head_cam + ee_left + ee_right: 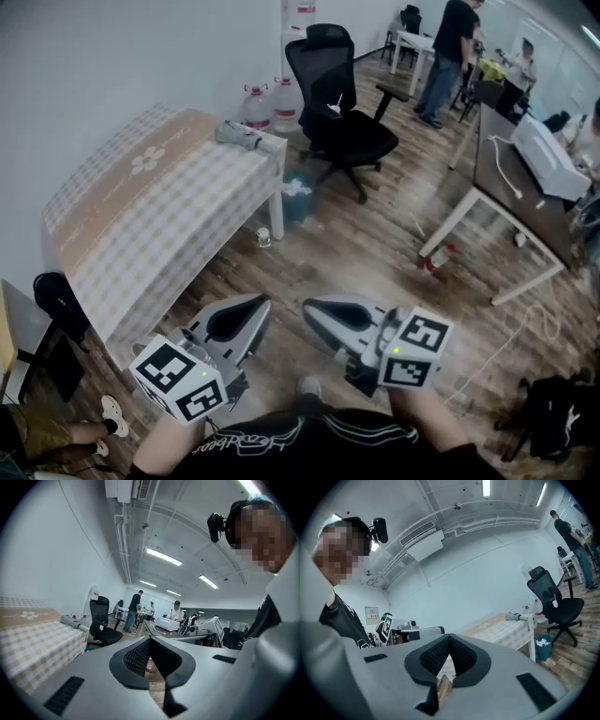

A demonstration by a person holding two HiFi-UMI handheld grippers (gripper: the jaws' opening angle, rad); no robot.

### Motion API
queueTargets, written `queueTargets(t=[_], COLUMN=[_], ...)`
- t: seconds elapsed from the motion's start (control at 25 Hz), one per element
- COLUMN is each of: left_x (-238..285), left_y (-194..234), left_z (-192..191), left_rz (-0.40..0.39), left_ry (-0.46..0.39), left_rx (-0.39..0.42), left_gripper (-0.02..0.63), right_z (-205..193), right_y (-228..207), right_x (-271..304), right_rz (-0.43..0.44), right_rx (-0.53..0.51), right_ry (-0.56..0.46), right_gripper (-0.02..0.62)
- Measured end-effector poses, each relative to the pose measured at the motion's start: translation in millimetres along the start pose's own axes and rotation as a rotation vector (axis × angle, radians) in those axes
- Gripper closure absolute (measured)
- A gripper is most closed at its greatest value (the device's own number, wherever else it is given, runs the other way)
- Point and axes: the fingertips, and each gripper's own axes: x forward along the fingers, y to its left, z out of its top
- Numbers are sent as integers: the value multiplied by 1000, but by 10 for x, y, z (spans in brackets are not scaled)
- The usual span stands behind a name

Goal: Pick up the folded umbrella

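The folded umbrella [246,138] is a grey-green bundle lying at the far end of a long table [122,244] covered with a checked cloth. It also shows small in the left gripper view [72,621] and the right gripper view [518,617]. Both grippers are low in the head view, close to my body and well short of the umbrella. The left gripper [255,307] is shut with nothing between its pads. My right gripper [312,309] is shut and empty too. Their tips face each other above the wooden floor.
A black office chair [342,122] stands beyond the table, with water jugs [272,103] and a teal bin [298,195] nearby. A white desk [525,187] is at the right, a bottle [436,258] lies on the floor, and people stand at the back.
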Motion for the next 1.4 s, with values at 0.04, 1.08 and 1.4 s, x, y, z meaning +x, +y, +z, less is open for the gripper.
queueTargets(t=[0.04, 1.08, 1.4], left_x=[144, 1613, 1852], left_y=[25, 2330, 3501], left_z=[33, 744, 1032], left_rz=[1, 53, 69], left_ry=[4, 4, -15], left_rx=[5, -67, -86], left_gripper=[611, 611, 611], right_z=[55, 1060, 1334], right_y=[-117, -2352, -3009], right_x=[-15, 1442, 2418], right_rz=[4, -8, -2], right_rx=[1, -2, -12], right_ry=[-1, 42, 81], right_gripper=[583, 583, 583])
